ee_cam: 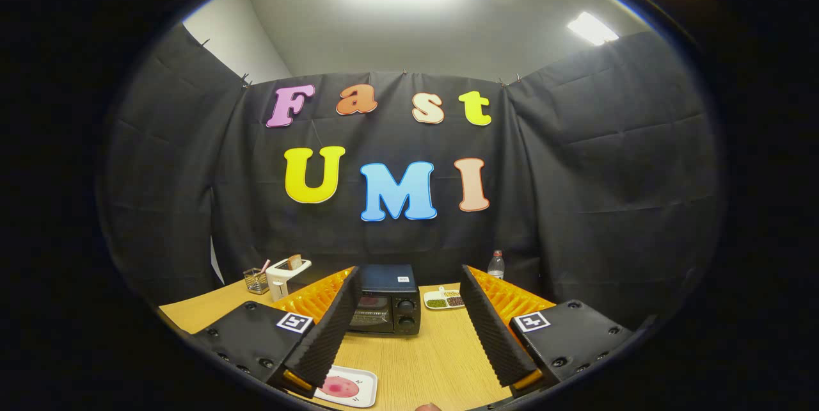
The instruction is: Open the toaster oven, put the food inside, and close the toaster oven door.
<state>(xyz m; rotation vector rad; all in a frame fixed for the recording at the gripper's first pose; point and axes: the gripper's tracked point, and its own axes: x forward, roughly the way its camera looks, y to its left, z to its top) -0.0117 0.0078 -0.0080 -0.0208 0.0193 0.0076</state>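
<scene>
We see the tool (409,334) spread wide, fingers (336,328) well apart and gripping nothing, bare desk (422,360) between them. The toaster oven (387,301) sits on the desk beyond the fingertips, roughly between them but closer to the left finger, which covers part of its door; the door looks closed, two knobs on its right side. Food (339,387): a pinkish piece on a white tray (365,392) lying on the desk near us, just beside the left finger's base, partly hidden by it. We can't tell what the food is exactly.

Right of the oven, a small white divided dish (445,299) with greenish and brown contents. Behind it a clear bottle (496,265) stands upright near the booth wall. Left of the oven, past the left finger, a white pop-up toaster (286,275) with a slice sticking out, and next to it a wire holder (256,280) with something pink in it.
</scene>
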